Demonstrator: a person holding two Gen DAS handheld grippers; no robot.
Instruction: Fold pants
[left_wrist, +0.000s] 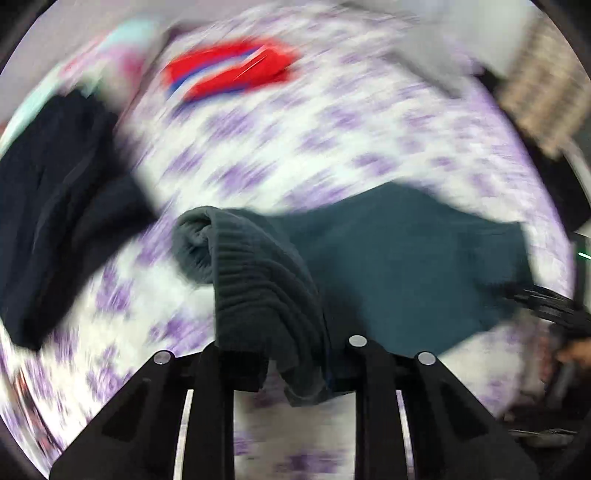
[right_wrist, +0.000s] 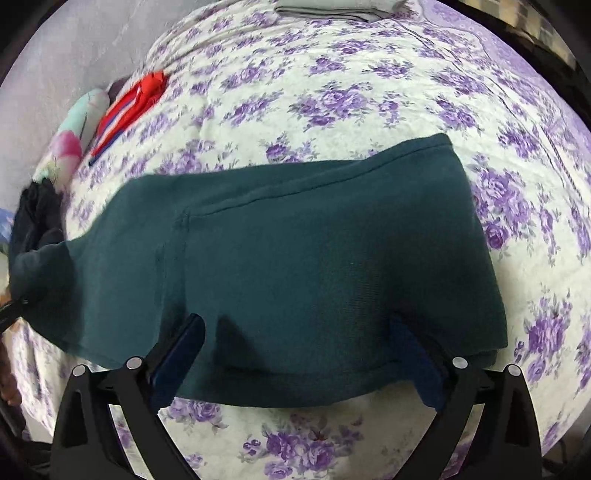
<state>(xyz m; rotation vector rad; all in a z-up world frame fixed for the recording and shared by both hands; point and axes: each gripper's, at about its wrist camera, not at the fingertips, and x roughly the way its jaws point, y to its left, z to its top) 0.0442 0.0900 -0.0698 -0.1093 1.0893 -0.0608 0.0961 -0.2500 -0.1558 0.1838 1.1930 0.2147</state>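
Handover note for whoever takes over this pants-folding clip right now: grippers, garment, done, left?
Left gripper: shut on the ribbed cuff of the teal pants, lifting it off the floral bedspread.
Right gripper: open, fingers astride the pants' near edge, gripping nothing.
Done: pants laid across the bed, one end picked up.
Left: grip with the right, carry the fold over, flatten.

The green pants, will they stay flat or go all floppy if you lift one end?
Probably floppy: the green pants already bunch and droop where the left gripper pinches the ribbed cuff. Likely light, and the knit looks grippy, not slippery.
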